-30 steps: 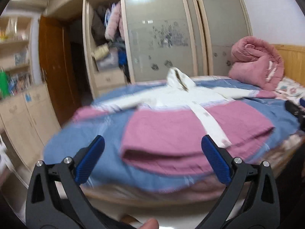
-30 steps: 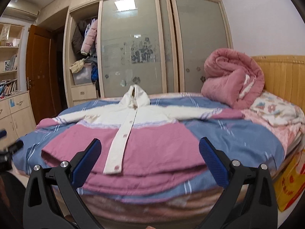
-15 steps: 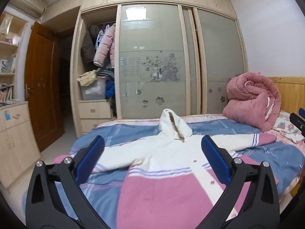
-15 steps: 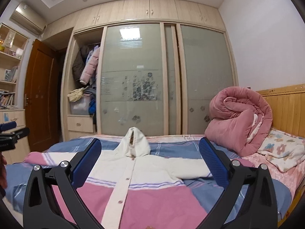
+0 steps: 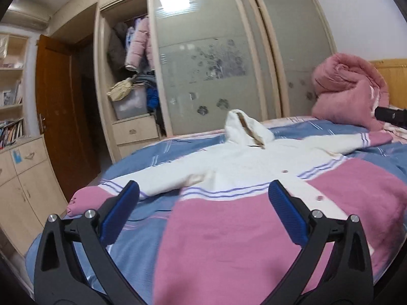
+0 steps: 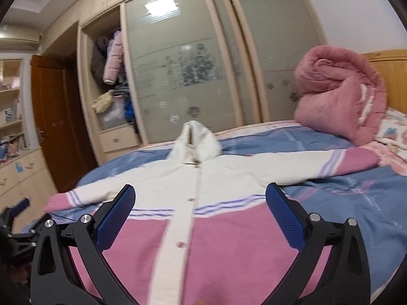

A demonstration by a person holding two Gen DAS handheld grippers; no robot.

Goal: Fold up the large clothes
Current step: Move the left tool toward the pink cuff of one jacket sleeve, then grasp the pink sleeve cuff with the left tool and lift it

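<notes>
A hooded jacket (image 5: 244, 175) (image 6: 216, 178), white on top and pink below with a white button strip, lies spread face up on the bed, sleeves out to both sides, hood pointing at the wardrobe. My left gripper (image 5: 203, 208) hovers open above its lower left part, near the left sleeve (image 5: 112, 193). Open as well, my right gripper (image 6: 201, 208) hangs over the button strip in the middle of the chest. Nothing is between either pair of fingers. The left gripper's tool (image 6: 15, 218) shows at the left edge of the right wrist view.
The jacket rests on a blue striped bedcover (image 6: 356, 203). A rolled pink quilt (image 6: 340, 94) sits at the wooden headboard on the right. Behind the bed stands a sliding-door wardrobe (image 5: 229, 63) with one section open. A brown door (image 5: 58, 114) and low cabinets (image 5: 23, 178) are to the left.
Both grippers have tilted down and moved in over the jacket, which now fills more of each view. Both stay open.
</notes>
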